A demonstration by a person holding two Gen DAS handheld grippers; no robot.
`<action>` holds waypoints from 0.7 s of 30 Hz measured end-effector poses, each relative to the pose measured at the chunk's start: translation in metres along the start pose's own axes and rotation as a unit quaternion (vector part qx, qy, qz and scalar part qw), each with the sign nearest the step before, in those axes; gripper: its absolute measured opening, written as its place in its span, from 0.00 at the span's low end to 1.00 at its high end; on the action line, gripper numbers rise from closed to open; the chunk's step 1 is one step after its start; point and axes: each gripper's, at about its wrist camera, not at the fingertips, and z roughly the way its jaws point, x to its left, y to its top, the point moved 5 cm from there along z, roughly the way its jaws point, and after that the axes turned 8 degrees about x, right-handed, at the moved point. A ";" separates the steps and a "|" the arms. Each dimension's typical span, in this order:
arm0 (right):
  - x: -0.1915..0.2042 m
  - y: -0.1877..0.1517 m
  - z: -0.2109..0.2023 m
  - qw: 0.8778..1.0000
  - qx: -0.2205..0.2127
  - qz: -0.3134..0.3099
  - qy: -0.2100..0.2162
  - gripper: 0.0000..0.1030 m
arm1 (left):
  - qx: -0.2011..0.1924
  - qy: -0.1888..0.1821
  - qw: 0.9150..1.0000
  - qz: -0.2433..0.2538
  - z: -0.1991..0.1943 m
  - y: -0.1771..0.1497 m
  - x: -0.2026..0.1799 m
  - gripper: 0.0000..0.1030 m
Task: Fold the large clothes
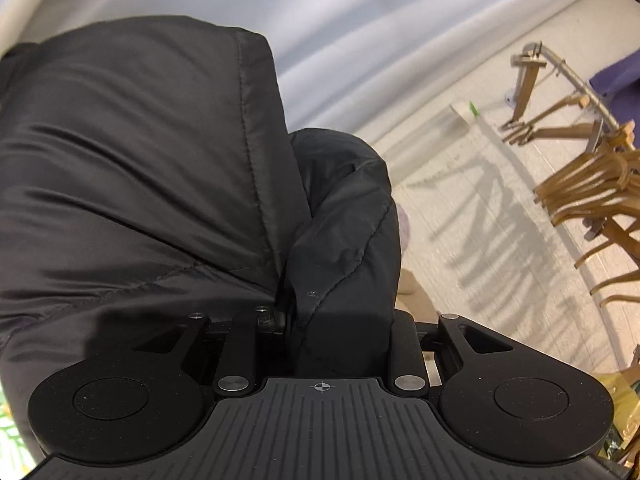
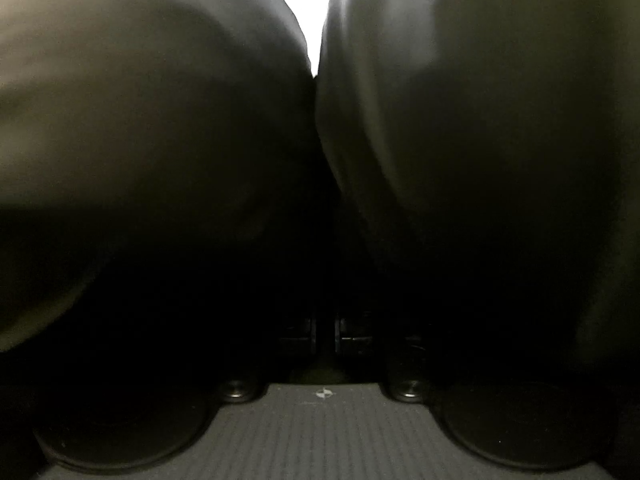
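My left tool points roughly level, its jaws clamped on a fold of the black padded jacket, which billows over the left and centre of the frame and hides the fingertips. My right tool is squeezed fully closed, with dark jacket fabric bulging on both sides; whether cloth is pinched there I cannot tell. At right in the left view, wooden hangers crowd a rail above the pale floor, with white curtain behind.

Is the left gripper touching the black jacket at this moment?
Touching. The left wrist view shows the black jacket bunched between the left gripper fingers, pinched there.
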 end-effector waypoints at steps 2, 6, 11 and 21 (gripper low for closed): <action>0.000 -0.004 -0.031 1.000 -0.007 0.003 -0.009 0.15 | 0.014 -0.001 1.000 0.014 0.010 0.001 -0.010 0.28; 0.000 -0.010 -0.114 0.997 -0.073 -0.023 -0.019 0.28 | 0.031 0.017 0.998 0.042 0.023 0.001 -0.020 0.30; 0.022 0.003 -0.205 0.972 -0.199 -0.080 -0.101 0.37 | 0.057 0.056 0.994 0.072 0.061 -0.002 -0.031 0.31; 0.137 0.044 -0.178 0.930 -0.158 -0.305 -0.132 0.37 | 0.127 0.109 0.959 0.227 0.176 -0.048 -0.044 0.43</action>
